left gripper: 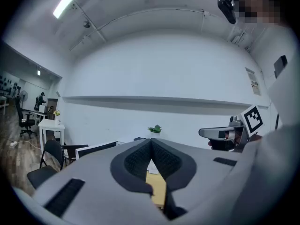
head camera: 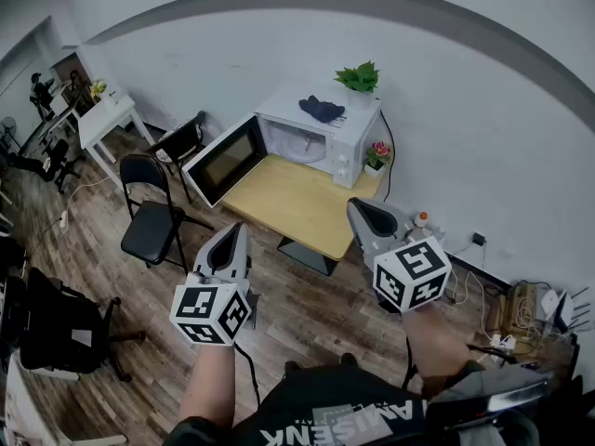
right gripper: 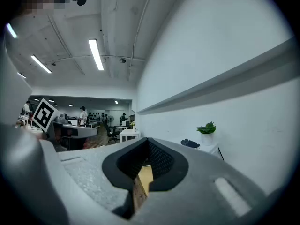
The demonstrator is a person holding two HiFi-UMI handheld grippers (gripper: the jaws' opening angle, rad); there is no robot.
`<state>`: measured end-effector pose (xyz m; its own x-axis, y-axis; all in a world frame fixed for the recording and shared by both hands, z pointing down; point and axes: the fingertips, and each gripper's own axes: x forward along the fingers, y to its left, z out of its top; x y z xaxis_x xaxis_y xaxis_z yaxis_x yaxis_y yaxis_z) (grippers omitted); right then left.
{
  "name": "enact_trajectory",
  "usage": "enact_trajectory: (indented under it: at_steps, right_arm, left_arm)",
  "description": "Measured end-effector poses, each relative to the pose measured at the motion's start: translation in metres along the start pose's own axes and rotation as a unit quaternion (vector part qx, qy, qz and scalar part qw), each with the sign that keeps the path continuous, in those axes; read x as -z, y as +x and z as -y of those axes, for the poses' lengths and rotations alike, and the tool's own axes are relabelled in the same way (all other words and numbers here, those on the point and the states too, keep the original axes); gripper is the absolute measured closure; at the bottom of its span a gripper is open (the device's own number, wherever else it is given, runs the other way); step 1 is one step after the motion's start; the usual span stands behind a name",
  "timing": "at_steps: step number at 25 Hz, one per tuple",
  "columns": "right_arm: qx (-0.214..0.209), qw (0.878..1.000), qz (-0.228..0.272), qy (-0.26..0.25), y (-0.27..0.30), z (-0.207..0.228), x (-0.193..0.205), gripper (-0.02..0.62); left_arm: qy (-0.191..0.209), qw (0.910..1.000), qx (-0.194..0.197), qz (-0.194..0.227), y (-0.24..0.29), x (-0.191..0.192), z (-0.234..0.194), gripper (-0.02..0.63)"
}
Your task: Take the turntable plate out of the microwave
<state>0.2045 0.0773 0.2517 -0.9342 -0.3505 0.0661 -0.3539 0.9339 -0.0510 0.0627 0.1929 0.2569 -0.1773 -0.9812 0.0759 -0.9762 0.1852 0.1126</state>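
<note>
A white microwave (head camera: pixel 327 133) stands at the far end of a wooden table (head camera: pixel 293 203), its door (head camera: pixel 223 159) swung wide to the left. Inside the cavity lies the pale turntable plate (head camera: pixel 302 147). My left gripper (head camera: pixel 238 231) hovers short of the table's near left corner, jaws shut and empty. My right gripper (head camera: pixel 359 208) hangs by the table's near right edge, also shut with nothing in it. Both are well away from the microwave. In the left gripper view the closed jaws (left gripper: pixel 151 142) hide the microwave; the right gripper view shows its own closed jaws (right gripper: pixel 149 142).
A potted plant (head camera: pixel 359 79) and a dark cloth (head camera: pixel 322 110) sit on the microwave, a small flower pot (head camera: pixel 377 154) beside it. Two black chairs (head camera: pixel 153 216) stand left of the table, a white table (head camera: pixel 107 119) farther left. Cables (head camera: pixel 507 314) lie by the right wall.
</note>
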Motion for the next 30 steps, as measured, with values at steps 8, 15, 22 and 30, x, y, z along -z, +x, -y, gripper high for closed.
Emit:
enact_trajectory:
  at_steps: [8, 15, 22, 30]
  right_arm:
    - [0.004, 1.0, 0.0, -0.001, 0.0, 0.0, -0.001, 0.591]
    - [0.003, 1.0, 0.02, 0.02, 0.0, -0.002, -0.003, 0.591]
    - [0.003, 1.0, 0.023, 0.02, 0.008, -0.013, -0.005, 0.591]
    - [0.011, 1.0, 0.021, 0.013, 0.023, -0.035, -0.003, 0.591]
  left_arm:
    - [-0.009, 0.9999, -0.003, 0.002, -0.002, 0.002, -0.003, 0.606]
    - [-0.012, 0.9999, -0.004, 0.007, -0.006, -0.001, -0.008, 0.606]
    - [-0.019, 0.9997, -0.003, 0.011, -0.011, -0.003, -0.022, 0.606]
    - [-0.011, 0.9998, 0.007, 0.017, -0.019, -0.005, -0.046, 0.605]
